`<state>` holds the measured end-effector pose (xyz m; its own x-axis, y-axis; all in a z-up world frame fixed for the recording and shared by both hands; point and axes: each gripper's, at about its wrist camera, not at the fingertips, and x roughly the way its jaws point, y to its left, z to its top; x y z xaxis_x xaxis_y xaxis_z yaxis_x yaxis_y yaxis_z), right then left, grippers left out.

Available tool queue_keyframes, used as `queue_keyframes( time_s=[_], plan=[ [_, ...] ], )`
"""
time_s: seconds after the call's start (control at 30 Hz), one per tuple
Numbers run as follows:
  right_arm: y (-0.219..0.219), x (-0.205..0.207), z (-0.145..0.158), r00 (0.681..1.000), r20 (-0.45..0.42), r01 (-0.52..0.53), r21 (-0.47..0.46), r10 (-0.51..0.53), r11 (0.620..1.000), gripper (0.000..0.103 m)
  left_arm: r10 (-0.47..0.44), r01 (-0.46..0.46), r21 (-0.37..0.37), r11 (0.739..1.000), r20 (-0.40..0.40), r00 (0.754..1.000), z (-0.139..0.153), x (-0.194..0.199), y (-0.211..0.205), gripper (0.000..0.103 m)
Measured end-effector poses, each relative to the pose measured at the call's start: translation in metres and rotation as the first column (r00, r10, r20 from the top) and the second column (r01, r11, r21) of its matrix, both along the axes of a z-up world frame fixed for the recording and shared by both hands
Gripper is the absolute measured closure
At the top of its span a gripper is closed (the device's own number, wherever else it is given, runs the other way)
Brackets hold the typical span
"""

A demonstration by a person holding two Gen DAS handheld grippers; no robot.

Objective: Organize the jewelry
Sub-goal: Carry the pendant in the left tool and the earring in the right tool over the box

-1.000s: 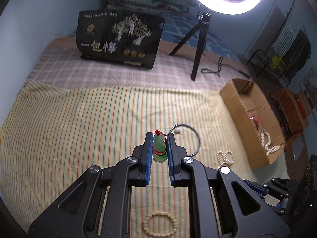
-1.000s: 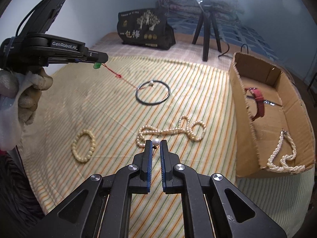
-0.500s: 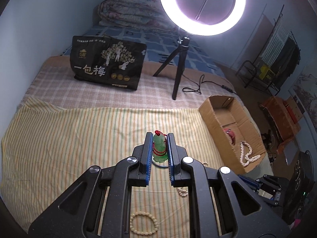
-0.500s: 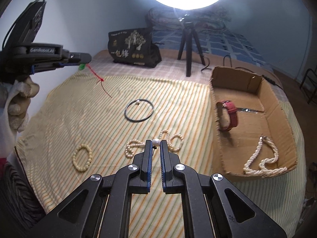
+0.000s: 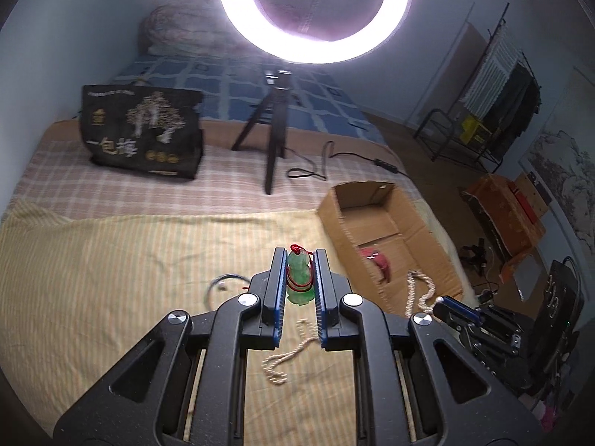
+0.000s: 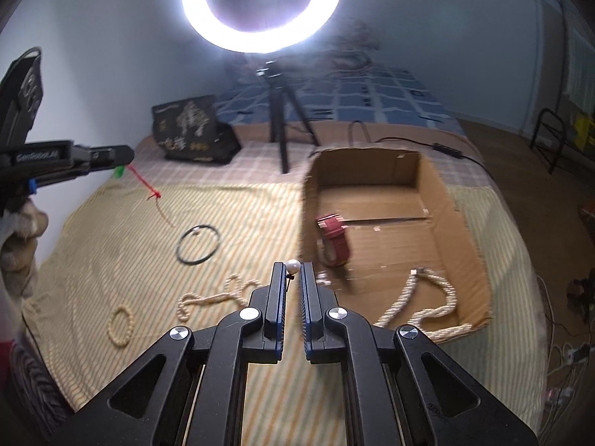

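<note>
ring light [image 5: 315, 15] top cropped, red watch [image 6: 334, 241] blurred

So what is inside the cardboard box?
In the box: a red watch and a pearl necklace. The near wall hides part of the floor.

Both claws have risen from the striped cloth [image 5: 111, 278] and swung toward the cardboard box [image 6: 431, 186]. In the left wrist view the box, a second ago at the 3 o'clock edge, now sits just at 1 o'clock of the left claw [image 5: 300, 256], and the black ring [image 5: 223, 282] has gone from 1 o'clock of the tips to 9 o'clock. The green pendant [image 5: 299, 278] rides higher, its red cord [image 6: 147, 187] now hanging clear of the cloth. In the right wrist view the right claw [image 6: 292, 268] has carried its white pearl [image 6: 292, 267] up off the pearl strand [image 6: 208, 297], now at 8 o'clock, and the box fills the view from 12 to 3 o'clock.
</note>
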<state>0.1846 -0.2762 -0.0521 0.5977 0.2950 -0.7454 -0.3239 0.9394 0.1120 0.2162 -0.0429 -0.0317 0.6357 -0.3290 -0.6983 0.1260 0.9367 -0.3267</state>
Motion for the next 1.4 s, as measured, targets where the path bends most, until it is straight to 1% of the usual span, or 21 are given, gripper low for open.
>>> queue_keyframes(
  time_s=[0.4,0.67,0.8,1.0,1.13,1.27,1.4],
  plan=[
    [-0.050,0.024,0.002,0.994,0.009,0.111,0.018,-0.111,0.994,0.097,-0.110,0.110,-0.012,0.994,0.001,0.994,0.002,0.006,-0.076,0.091],
    [-0.066,0.050,0.000,0.990,0.001,0.144,0.030,-0.144,0.989,0.097,-0.163,0.163,-0.046,0.986,-0.001,0.987,0.005,0.006,-0.112,0.091],
    [-0.072,0.065,-0.001,0.988,0.000,0.154,0.033,-0.154,0.987,0.097,-0.189,0.188,-0.058,0.981,-0.011,0.982,0.002,0.008,-0.129,0.091],
    [-0.079,0.081,-0.009,0.985,-0.015,0.172,0.025,-0.172,0.985,0.097,-0.218,0.216,-0.038,0.976,-0.044,0.975,-0.016,0.014,-0.151,0.091],
    [-0.082,0.089,-0.017,0.984,-0.030,0.178,0.018,-0.177,0.984,0.097,-0.232,0.232,-0.007,0.973,-0.074,0.970,-0.032,0.018,-0.162,0.091],
    [-0.082,0.094,-0.023,0.984,-0.044,0.175,0.019,-0.174,0.984,0.097,-0.253,0.256,0.019,0.966,-0.102,0.962,-0.045,0.020,-0.168,0.091],
    [-0.079,0.097,-0.026,0.984,-0.046,0.174,0.012,-0.173,0.985,0.097,-0.259,0.265,0.035,0.964,-0.113,0.959,-0.052,0.019,-0.172,0.091]
  ],
)
